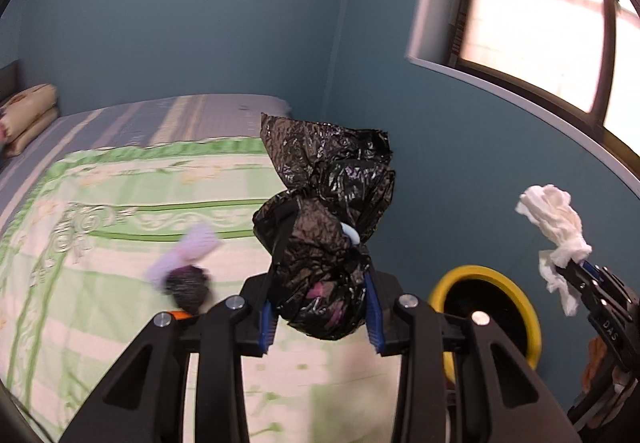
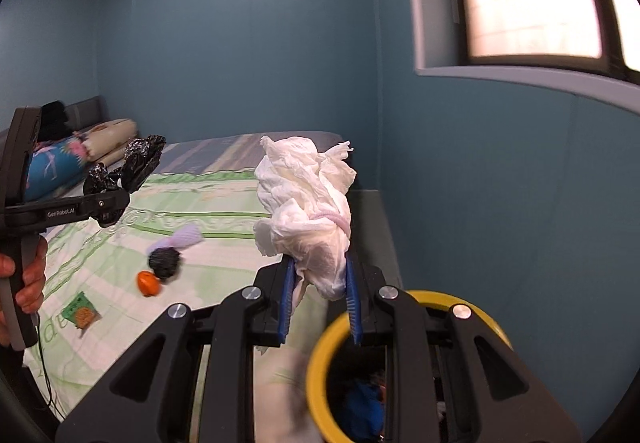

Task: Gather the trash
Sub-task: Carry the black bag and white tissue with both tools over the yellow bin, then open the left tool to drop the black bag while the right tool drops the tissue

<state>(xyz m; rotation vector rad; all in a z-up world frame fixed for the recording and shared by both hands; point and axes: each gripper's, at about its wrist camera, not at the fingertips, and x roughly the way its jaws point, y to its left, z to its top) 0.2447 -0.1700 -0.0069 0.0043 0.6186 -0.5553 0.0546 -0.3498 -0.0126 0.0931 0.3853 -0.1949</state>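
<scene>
Here both grippers carry trash off the bed toward the yellow-rimmed bin.

The left gripper [image 1: 320,317] is clenched on a crumpled black plastic bag [image 1: 324,219], and the right gripper [image 2: 320,307] grips a wad of white tissue [image 2: 306,203]; both loads hang in the air above the bed's [image 2: 224,203] near edge. The step in hand looks like the carry to the bin [image 2: 412,363], which stands on the floor just beside the bed's right edge, directly under the right gripper. Inside it, something blue and a bit of orange show; the rest is dark. The next move probably calls for lowering each load over the opening and letting go. On the quilt remain a small black wad [image 2: 164,263], a lilac paper [image 2: 186,237], an orange piece [image 2: 148,283] and a green wrapper [image 2: 80,313].
</scene>
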